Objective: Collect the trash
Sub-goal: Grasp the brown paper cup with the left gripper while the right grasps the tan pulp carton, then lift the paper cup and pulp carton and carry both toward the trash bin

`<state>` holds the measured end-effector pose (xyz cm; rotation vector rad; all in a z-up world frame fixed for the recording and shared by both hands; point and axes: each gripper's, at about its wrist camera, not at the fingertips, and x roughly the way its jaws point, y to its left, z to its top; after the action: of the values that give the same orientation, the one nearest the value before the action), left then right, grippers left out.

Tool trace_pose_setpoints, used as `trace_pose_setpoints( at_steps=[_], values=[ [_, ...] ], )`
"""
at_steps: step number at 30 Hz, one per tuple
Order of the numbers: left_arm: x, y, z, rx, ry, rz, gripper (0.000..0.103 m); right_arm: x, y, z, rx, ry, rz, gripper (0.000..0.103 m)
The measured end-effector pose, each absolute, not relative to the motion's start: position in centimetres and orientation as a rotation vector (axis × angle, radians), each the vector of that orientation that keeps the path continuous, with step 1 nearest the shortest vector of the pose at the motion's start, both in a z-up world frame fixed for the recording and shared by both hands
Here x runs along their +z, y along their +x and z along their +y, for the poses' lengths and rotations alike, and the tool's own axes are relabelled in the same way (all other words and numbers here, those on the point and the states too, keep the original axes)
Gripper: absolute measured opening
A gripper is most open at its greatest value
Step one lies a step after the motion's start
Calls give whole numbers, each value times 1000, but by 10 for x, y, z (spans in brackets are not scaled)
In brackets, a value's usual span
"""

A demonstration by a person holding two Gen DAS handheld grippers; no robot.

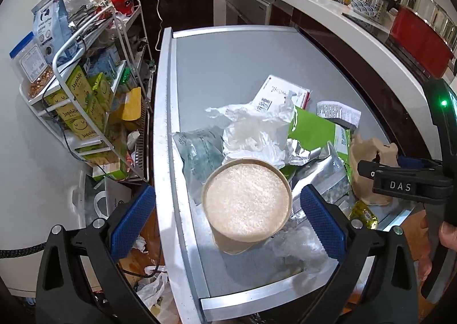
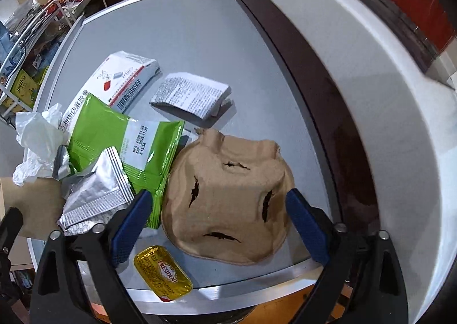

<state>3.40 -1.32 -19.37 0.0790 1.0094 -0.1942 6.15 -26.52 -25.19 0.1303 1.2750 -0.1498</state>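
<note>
Both grippers hung released: left gripper [image 1: 228, 209] straddling the round brown paper cup [image 1: 247, 204], right gripper [image 2: 217, 227] straddling the torn brown pulp tray [image 2: 228, 204] near the table's [image 2: 200, 32] front edge; both looked light, crushable, best pinched across rims.

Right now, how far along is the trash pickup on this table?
Nothing looks collected yet. Both grippers are open and empty: the left gripper straddles the paper cup, the right gripper straddles the torn pulp tray. Left on the table: green pouch, foil sachet, President butter portion, white box, folded leaflet.
</note>
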Motion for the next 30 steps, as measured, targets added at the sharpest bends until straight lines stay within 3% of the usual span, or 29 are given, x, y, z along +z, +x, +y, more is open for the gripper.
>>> trace_pose_setpoints(
  at_steps=[4,9,30],
  values=[
    [-203,39,-17,-240,63,1054,81,-258,64,-272,-146,162,1289,71],
    [-217,45,-15,-296,-1,1124,49,-257,62,-272,-127,157,1281,71],
    [-183,34,6,-295,-43,1061,50,-220,56,-264,-112,77,1174,68]
  ],
)
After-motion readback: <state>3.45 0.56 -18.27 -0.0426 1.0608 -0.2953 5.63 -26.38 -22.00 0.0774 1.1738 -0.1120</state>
